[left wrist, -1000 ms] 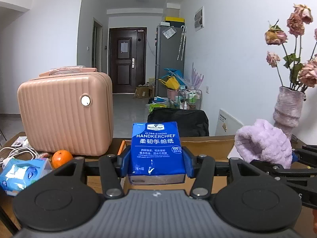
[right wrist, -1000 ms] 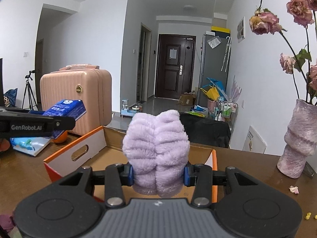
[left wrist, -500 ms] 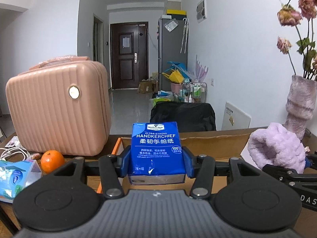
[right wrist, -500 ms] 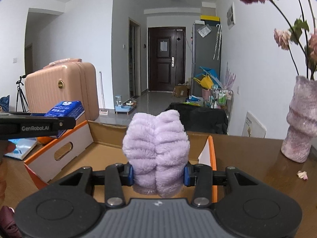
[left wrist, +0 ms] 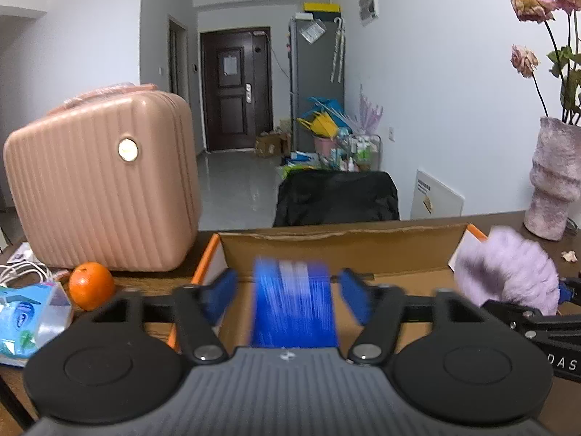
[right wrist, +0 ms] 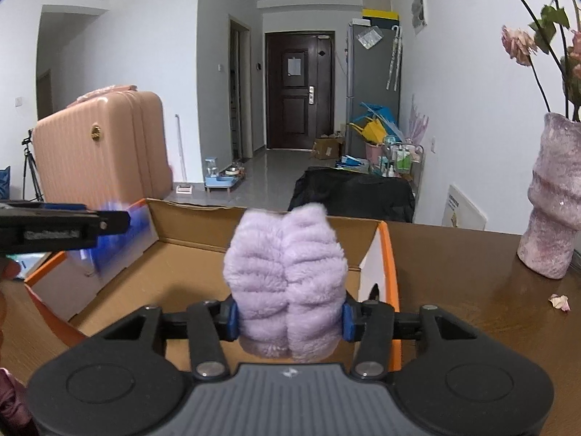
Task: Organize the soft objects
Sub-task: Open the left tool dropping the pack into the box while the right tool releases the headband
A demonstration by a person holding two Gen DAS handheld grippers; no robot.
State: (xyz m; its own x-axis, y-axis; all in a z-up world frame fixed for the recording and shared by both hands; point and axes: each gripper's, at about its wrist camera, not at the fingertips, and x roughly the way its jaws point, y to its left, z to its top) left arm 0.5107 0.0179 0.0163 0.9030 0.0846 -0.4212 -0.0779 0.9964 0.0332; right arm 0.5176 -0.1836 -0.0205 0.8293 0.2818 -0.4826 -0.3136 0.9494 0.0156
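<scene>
The left gripper [left wrist: 290, 292] has just been opening its jaws; they stand spread, clear of the blurred blue tissue pack [left wrist: 293, 305] between them. The right gripper's [right wrist: 290, 318] jaws have been easing apart, their pads touching the fluffy lilac cloth [right wrist: 287, 283] between them. Beyond both jaws lies the open cardboard box [right wrist: 189, 225]; further off stands the pink suitcase [left wrist: 101, 189].

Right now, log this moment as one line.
left gripper: open, jaws just opened | tissue pack: dropping into box | right gripper: opening, pads at purple plush
</scene>
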